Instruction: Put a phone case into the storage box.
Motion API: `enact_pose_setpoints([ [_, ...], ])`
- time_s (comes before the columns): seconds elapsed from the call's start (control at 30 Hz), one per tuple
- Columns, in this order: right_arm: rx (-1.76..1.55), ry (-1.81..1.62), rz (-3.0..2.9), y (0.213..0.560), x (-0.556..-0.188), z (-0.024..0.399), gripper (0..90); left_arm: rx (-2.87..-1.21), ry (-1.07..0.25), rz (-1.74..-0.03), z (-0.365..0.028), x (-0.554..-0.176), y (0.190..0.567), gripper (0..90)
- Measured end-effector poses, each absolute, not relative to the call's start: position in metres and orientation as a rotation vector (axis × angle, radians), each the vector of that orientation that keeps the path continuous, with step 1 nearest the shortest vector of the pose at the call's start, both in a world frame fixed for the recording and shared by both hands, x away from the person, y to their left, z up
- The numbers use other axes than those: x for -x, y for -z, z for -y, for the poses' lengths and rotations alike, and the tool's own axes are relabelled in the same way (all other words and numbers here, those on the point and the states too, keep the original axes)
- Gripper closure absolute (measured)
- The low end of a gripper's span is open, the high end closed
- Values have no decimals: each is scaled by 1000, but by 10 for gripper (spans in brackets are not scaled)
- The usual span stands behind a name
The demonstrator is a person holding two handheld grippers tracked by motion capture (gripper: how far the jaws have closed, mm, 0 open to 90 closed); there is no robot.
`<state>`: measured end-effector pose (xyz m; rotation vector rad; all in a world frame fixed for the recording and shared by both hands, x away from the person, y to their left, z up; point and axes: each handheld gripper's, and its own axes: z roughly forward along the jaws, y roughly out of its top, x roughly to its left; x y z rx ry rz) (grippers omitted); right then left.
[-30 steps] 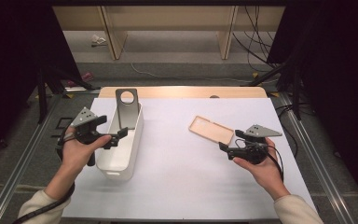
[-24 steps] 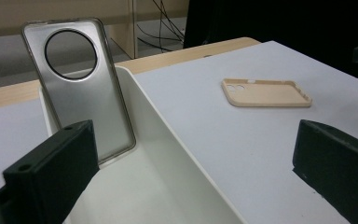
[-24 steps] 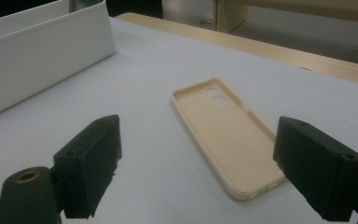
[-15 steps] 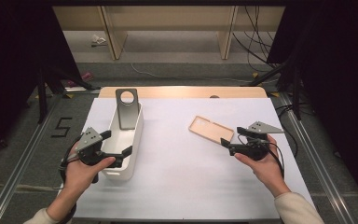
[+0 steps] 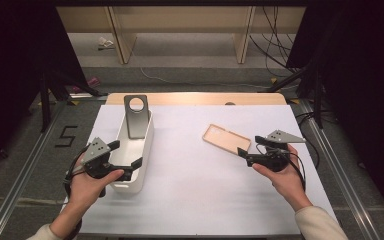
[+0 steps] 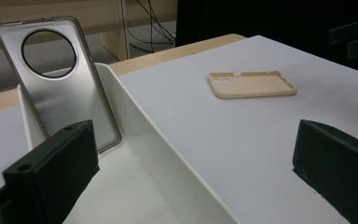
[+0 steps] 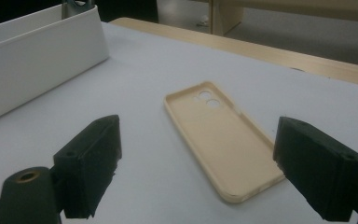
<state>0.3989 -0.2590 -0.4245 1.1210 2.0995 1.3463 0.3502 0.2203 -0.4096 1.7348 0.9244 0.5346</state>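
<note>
White surface [image 5: 190, 200], wide and mostly bare, with a wooden edge along the far side. On its left part, a long white bin [image 5: 132, 165], open on top. Inside the bin, at the far end, a silver phone case [image 5: 136, 116] leaning upright against the end wall, its round camera hole at the top. Right of centre, a tan phone case [image 5: 226, 138] lying flat on the surface, hollow side up, well apart from the bin. Left gripper [image 5: 127, 161] held at the near left wall of the bin, fingers spread wide over the bin's wall, holding nothing. Right gripper [image 5: 242, 155] just beside the tan phone case's near end, fingers wide apart, gripping nothing.
</note>
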Motion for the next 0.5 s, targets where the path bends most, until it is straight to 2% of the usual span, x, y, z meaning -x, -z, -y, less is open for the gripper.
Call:
enact_pose_setpoints([
  [0.2,-1122,-1340,-2100,425,-405,260,170,-1731,-525,-926,-219,-351,411,0],
  [0.27,-1114,-1334,-2117,425,-408,261,211,-1732,-523,-927,-219,-350,412,0],
  [0.37,-1112,-1304,-2135,426,-413,262,367,-1731,-519,-934,-219,-351,413,0],
  [0.5,-1115,-1171,-2223,428,-423,260,713,-1734,-519,-936,-217,-350,412,0],
])
